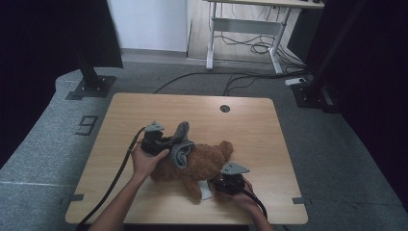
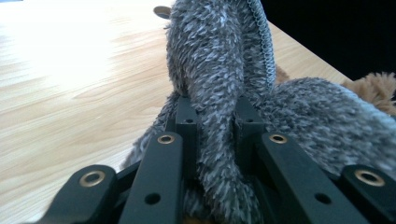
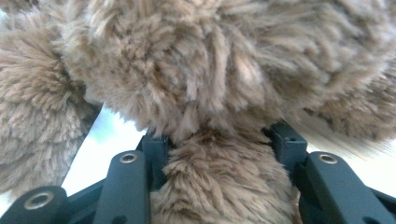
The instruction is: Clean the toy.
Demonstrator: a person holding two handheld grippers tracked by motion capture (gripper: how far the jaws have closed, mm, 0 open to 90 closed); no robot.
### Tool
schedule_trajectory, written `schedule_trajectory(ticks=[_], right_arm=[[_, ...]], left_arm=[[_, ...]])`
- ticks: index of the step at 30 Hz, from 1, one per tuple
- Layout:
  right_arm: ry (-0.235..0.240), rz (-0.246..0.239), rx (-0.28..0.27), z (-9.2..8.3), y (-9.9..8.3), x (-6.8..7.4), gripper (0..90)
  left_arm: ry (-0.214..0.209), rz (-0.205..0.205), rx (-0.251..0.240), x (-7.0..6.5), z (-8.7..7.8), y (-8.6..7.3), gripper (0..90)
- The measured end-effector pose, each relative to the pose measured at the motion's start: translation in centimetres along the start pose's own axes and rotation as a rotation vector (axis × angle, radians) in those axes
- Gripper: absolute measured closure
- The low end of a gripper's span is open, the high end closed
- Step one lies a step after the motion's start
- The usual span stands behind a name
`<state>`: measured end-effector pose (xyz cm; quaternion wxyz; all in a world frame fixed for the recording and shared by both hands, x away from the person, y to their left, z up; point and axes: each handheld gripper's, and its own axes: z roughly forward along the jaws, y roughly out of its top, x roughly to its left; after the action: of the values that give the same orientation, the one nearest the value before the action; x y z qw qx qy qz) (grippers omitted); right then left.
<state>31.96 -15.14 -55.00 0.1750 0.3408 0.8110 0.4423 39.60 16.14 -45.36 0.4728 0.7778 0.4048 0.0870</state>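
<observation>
On the wooden table (image 1: 250, 120), a brown teddy bear (image 1: 202, 166) is pinned by the right gripper (image 1: 230, 182) clamped on its limb, presumably so the grey scarf (image 1: 182, 149), pinched in the closed left gripper (image 1: 166, 143), can be drawn around it.

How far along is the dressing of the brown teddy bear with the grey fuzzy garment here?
Partly done: the grey garment already wraps part of the teddy bear, which lies on the table. In hand: the left gripper pinches a fold of the garment while the right gripper clamps a bear limb. Left: working the garment fully on; one end sticks up loose.
</observation>
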Motion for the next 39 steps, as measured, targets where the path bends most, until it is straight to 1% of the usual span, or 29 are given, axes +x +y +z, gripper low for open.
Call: schedule_trajectory(ticks=[3, 5, 7, 10, 13, 14, 15, 16, 17, 19, 20, 23, 25, 27, 28, 30, 31, 32, 34, 35, 37, 39], right_arm=[[-0.006, -0.001, 0.003, 0.0, 0.0, 0.1, 52.0], [-0.006, 0.002, 0.004, 0.0, 0.0, 0.1, 51.9], [-0.006, 0.001, 0.005, 0.0, 0.0, 0.1, 51.9], [-0.006, -0.002, 0.010, 0.0, 0.0, 0.1, 51.9], [-0.006, 0.001, 0.009, 0.0, 0.0, 0.1, 51.8], [-0.005, 0.001, 0.009, 0.0, 0.0, 0.1, 51.8], [-0.005, 0.002, 0.010, 0.0, 0.0, 0.1, 51.8], [-0.004, 0.003, 0.009, 0.0, 0.0, 0.0, 51.8], [-0.003, 0.005, 0.011, 0.0, 0.0, 0.0, 51.8], [-0.001, 0.009, 0.013, 0.0, 0.0, 0.0, 51.7], [-0.003, 0.010, 0.014, 0.0, 0.0, 0.0, 51.7], [-0.003, 0.012, 0.012, 0.0, 0.0, -0.1, 51.6], [-0.001, 0.014, 0.011, 0.0, 0.0, -0.1, 51.6], [0.001, 0.015, 0.011, 0.0, 0.0, -0.1, 51.4], [0.001, 0.016, 0.011, 0.0, 0.0, -0.1, 51.2], [0.002, 0.016, 0.011, -0.1, -0.1, -0.1, 50.3], [0.002, 0.017, 0.010, -0.1, -0.1, -0.1, 49.6], [0.002, 0.019, 0.010, -0.1, -0.1, -0.2, 48.7], [0.009, 0.026, 0.008, -0.2, -0.2, -0.3, 44.1], [0.013, 0.028, 0.005, -0.3, -0.2, -0.4, 39.0], [0.002, 0.029, 0.014, -0.4, 0.0, -0.6, 27.2], [0.025, 0.051, 0.007, -0.9, 0.1, -0.8, 23.7]], left_arm=[[0.010, -0.008, -0.012, 0.7, -1.0, -0.6, 76.9], [0.010, -0.016, -0.021, 1.0, -1.7, -1.3, 76.9], [0.018, -0.019, -0.032, 1.3, -2.4, -2.0, 76.9], [0.049, -0.020, -0.043, 1.9, -3.7, -3.2, 76.9], [0.073, -0.036, -0.034, 2.7, -4.6, -4.6, 77.0], [0.080, -0.044, -0.028, 3.0, -4.8, -5.0, 77.1], [0.078, -0.063, -0.024, 3.3, -4.9, -5.2, 77.1], [0.069, -0.085, -0.026, 3.5, -4.9, -5.3, 77.2], [0.060, -0.092, -0.029, 3.6, -5.0, -5.0, 77.2], [0.060, -0.061, -0.032, 2.9, -5.0, -4.0, 77.3], [0.050, -0.036, -0.037, 2.2, -4.9, -3.2, 77.3], [0.022, 0.011, -0.047, 0.5, -4.3, -1.2, 77.1], [0.003, 0.043, -0.039, -0.8, -3.5, 0.0, 76.9], [-0.021, 0.068, -0.014, -1.9, -2.1, 0.8, 76.7], [-0.026, 0.085, 0.018, -2.3, -1.2, 0.9, 76.7], [-0.015, 0.104, 0.082, -2.8, 0.8, 0.6, 76.5], [-0.014, 0.103, 0.094, -2.8, 1.2, 0.3, 76.4], [-0.015, 0.097, 0.101, -2.6, 1.6, 0.1, 76.4], [-0.037, 0.070, 0.099, -2.2, 1.6, -0.2, 76.8], [-0.047, 0.066, 0.102, -2.1, 1.5, -0.5, 77.0], [-0.056, 0.071, 0.099, -2.2, 1.3, -1.2, 77.5], [-0.058, 0.076, 0.084, -2.4, 1.0, -1.9, 77.9]])
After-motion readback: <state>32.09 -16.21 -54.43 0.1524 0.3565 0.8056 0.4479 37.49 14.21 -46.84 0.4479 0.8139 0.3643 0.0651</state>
